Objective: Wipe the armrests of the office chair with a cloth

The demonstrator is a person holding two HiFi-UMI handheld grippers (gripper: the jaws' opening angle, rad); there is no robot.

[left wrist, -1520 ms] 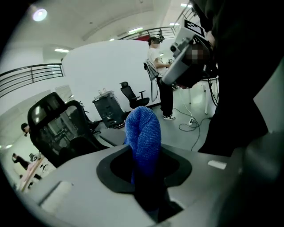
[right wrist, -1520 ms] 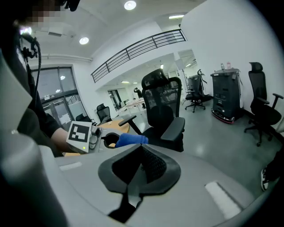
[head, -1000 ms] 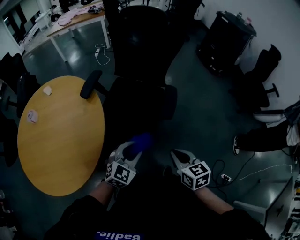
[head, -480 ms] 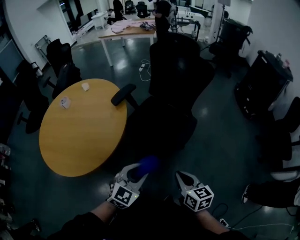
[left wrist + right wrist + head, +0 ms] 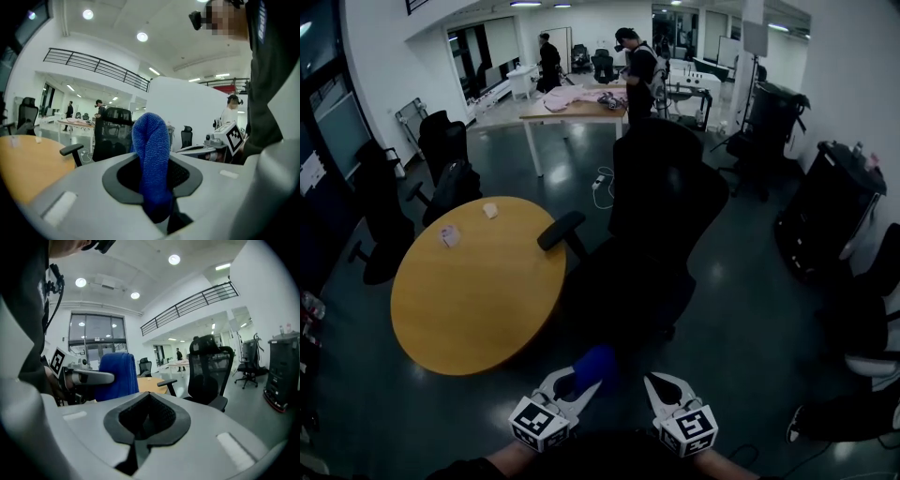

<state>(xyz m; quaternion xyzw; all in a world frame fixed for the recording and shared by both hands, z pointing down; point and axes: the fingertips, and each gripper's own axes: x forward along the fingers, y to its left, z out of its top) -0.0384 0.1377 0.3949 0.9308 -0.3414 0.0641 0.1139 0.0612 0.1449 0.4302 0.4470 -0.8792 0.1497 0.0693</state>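
Observation:
A black office chair (image 5: 652,225) stands ahead of me, its left armrest (image 5: 561,230) jutting over the round table's edge. The chair (image 5: 108,133) shows beyond the cloth in the left gripper view, with its armrest (image 5: 71,149) to the left. My left gripper (image 5: 574,382) is low in the head view, shut on a folded blue cloth (image 5: 592,366) that sticks up between the jaws (image 5: 151,164). My right gripper (image 5: 663,386) is beside it, shut and holding nothing. The right gripper view shows the chair (image 5: 208,373), its armrest (image 5: 167,382) and the blue cloth (image 5: 117,376).
A round wooden table (image 5: 473,286) stands left of the chair with two small items on it. Other black chairs (image 5: 441,155) stand at the left, a black cabinet (image 5: 830,211) at the right. People stand at a far desk (image 5: 577,108).
The head view has tilted up from the floor to the room; the chair and table now sit farther ahead. Both grippers stay low, the left still shut on the cloth.

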